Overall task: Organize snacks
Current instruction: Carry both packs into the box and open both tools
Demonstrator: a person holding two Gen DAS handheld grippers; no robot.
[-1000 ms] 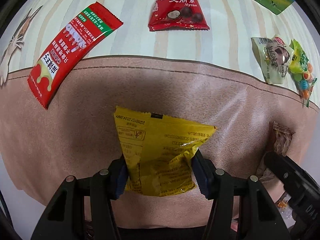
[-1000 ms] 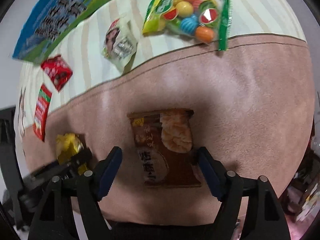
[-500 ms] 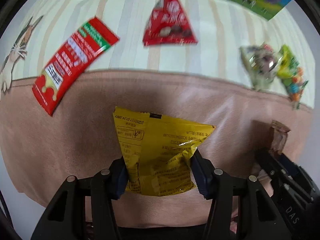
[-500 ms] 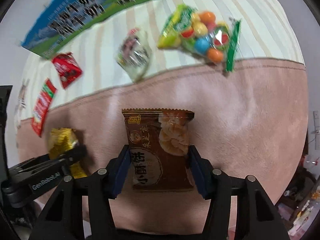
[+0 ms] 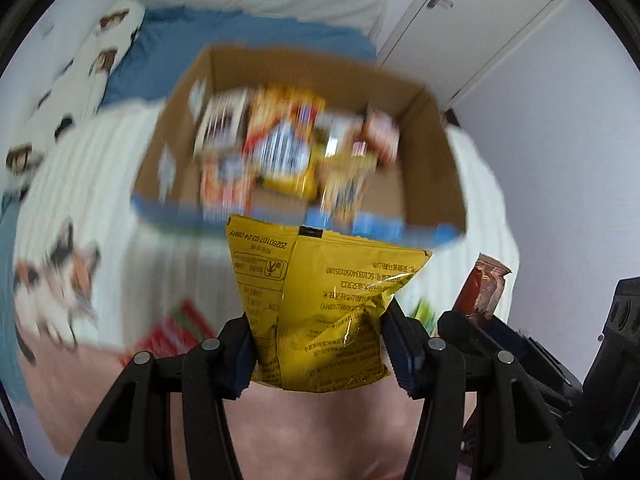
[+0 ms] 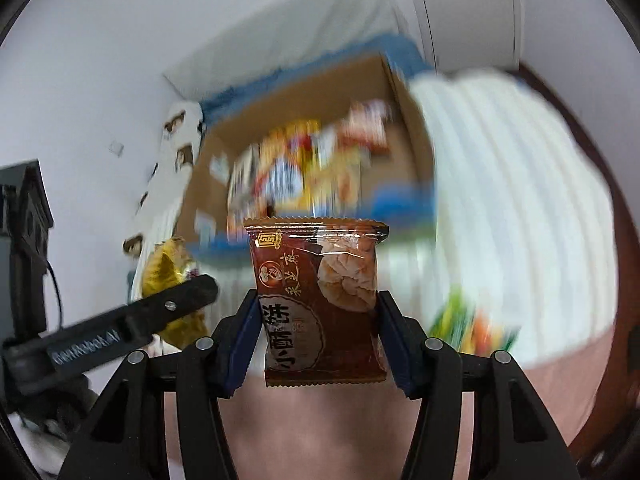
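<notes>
My left gripper (image 5: 322, 344) is shut on a yellow snack packet (image 5: 320, 300) and holds it in the air, in front of an open cardboard box (image 5: 436, 128) that holds several snack packs. My right gripper (image 6: 316, 340) is shut on a brown pastry packet (image 6: 320, 300), also lifted, facing the same box (image 6: 408, 128). The brown packet (image 5: 482, 292) and the right gripper show at the right of the left wrist view. The yellow packet (image 6: 168, 276) and the left gripper's finger (image 6: 132, 328) show at the left of the right wrist view. The background is motion-blurred.
The box stands on a white striped bed cover (image 5: 92, 184) with a cat print (image 5: 60, 276). A red packet (image 5: 176, 328) and a colourful candy bag (image 6: 476, 328) lie on the cover near a pink blanket (image 6: 552, 384). A white cupboard (image 5: 480, 20) stands behind.
Both grippers have lifted their packets off the pink blanket and tilted up toward the cardboard box. The right gripper closed on the brown packet during the last second.
</notes>
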